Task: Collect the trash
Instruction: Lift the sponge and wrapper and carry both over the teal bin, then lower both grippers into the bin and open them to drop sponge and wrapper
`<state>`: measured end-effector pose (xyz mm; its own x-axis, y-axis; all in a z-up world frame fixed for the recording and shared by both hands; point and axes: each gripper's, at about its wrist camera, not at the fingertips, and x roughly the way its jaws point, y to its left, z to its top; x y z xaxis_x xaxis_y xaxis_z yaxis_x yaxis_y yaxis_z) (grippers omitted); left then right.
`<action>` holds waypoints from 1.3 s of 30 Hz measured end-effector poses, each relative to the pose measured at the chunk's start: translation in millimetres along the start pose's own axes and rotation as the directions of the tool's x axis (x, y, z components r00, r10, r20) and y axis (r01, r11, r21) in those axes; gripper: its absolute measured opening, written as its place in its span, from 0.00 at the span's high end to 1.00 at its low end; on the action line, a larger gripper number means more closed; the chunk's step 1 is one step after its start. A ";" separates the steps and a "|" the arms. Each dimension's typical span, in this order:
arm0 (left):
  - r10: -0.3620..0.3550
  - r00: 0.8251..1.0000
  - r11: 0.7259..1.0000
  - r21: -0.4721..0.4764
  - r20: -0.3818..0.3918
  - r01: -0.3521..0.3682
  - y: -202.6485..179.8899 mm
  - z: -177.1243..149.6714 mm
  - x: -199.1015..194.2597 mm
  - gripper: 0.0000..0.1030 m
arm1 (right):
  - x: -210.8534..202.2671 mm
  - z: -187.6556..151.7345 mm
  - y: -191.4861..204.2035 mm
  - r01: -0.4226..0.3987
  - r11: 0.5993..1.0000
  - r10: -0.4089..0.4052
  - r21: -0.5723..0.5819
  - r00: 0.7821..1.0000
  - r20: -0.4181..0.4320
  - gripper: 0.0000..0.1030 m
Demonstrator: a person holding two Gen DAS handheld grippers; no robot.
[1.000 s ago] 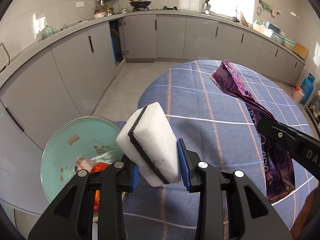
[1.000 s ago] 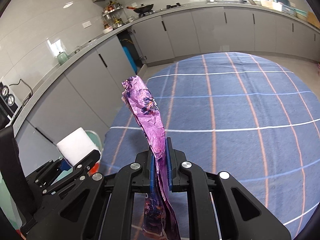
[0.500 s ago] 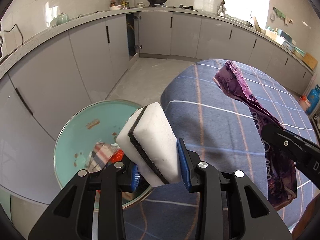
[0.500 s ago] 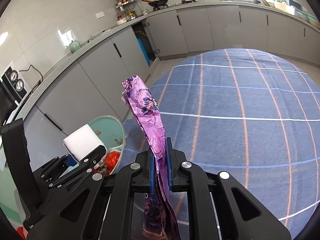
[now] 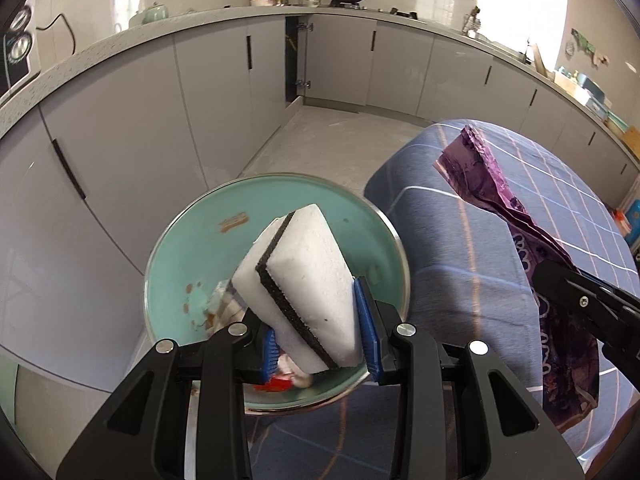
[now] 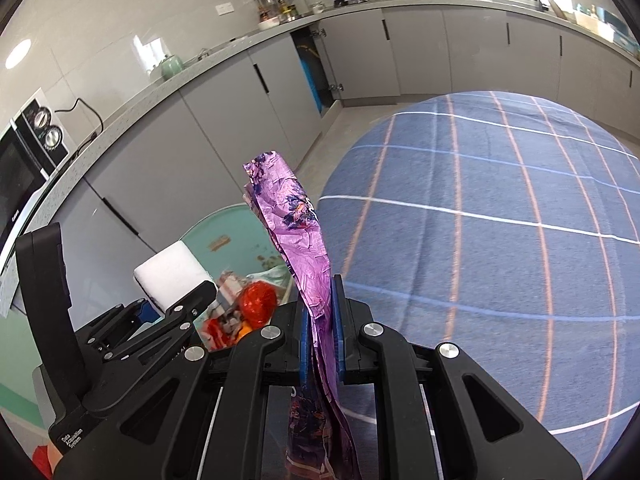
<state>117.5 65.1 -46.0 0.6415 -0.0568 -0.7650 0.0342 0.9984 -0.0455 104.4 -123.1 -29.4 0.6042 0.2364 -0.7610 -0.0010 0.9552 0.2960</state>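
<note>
My left gripper (image 5: 320, 334) is shut on a white sponge with a black layer (image 5: 304, 284), holding it tilted above a round teal bin (image 5: 200, 248). Red and checked scraps lie in the bin (image 5: 280, 384). My right gripper (image 6: 320, 328) is shut on a crumpled purple wrapper (image 6: 296, 232) that sticks up between the blue pads and hangs below them. In the left wrist view the wrapper (image 5: 496, 204) hangs over the table at the right, held by the right gripper (image 5: 548, 284). In the right wrist view the sponge (image 6: 172, 272), the left gripper (image 6: 188, 300) and the bin (image 6: 236, 220) sit at the lower left.
A round table with a blue checked cloth (image 6: 500, 240) fills the right side. Grey cabinets (image 5: 224, 92) and a worktop curve behind the bin. One cabinet door stands ajar (image 5: 294, 64). A microwave (image 6: 24, 168) sits on the counter at the left.
Both grippers have swung left off the table toward the bin. The bin now lies fully under the sponge, and the wrapper is near the table's edge. Both grips are unchanged.
</note>
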 end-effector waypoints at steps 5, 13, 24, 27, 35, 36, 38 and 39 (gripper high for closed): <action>0.016 1.000 0.999 -0.029 -0.002 -0.016 17.6 -1.8 0.8 0.68 | 9.0 -3.3 17.3 -0.016 1.000 0.016 -0.026 1.000 -0.020 0.89; 0.036 0.999 0.997 -0.070 -0.006 -0.037 42.2 -3.5 4.1 0.68 | 24.5 -4.2 46.1 -0.048 0.996 0.044 -0.069 0.997 -0.056 0.89; 0.061 0.998 0.991 -0.116 -0.020 -0.063 69.8 -4.3 11.7 0.68 | 47.1 0.2 78.0 -0.086 0.990 0.077 -0.108 0.993 -0.090 0.89; 0.072 0.997 0.989 -0.131 -0.023 -0.075 78.7 -3.6 14.0 0.68 | 53.4 0.8 80.3 -0.089 0.990 0.079 -0.108 0.992 -0.100 0.89; 0.084 0.996 0.987 -0.138 -0.033 -0.087 84.5 3.1 23.5 0.68 | 76.6 11.7 85.9 -0.101 0.991 0.091 -0.083 0.989 -0.120 0.89; 0.082 0.996 0.987 -0.136 -0.034 -0.086 83.5 5.2 25.3 0.68 | 79.2 14.2 86.1 -0.101 0.992 0.091 -0.080 0.989 -0.119 0.89; 0.080 0.996 0.988 -0.132 -0.036 -0.084 82.5 8.1 28.3 0.68 | 85.5 18.8 85.5 -0.101 0.992 0.092 -0.074 0.989 -0.118 0.89; 0.081 0.996 0.988 -0.130 -0.038 -0.085 81.3 10.1 30.2 0.68 | 87.9 19.9 85.4 -0.101 0.992 0.092 -0.072 0.989 -0.119 0.89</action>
<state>147.4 144.6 -66.3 0.6126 0.0241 -0.7900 -0.1202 0.9908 -0.0630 173.3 -24.2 -59.6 0.5028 0.3426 -0.7936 -0.1192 0.9368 0.3289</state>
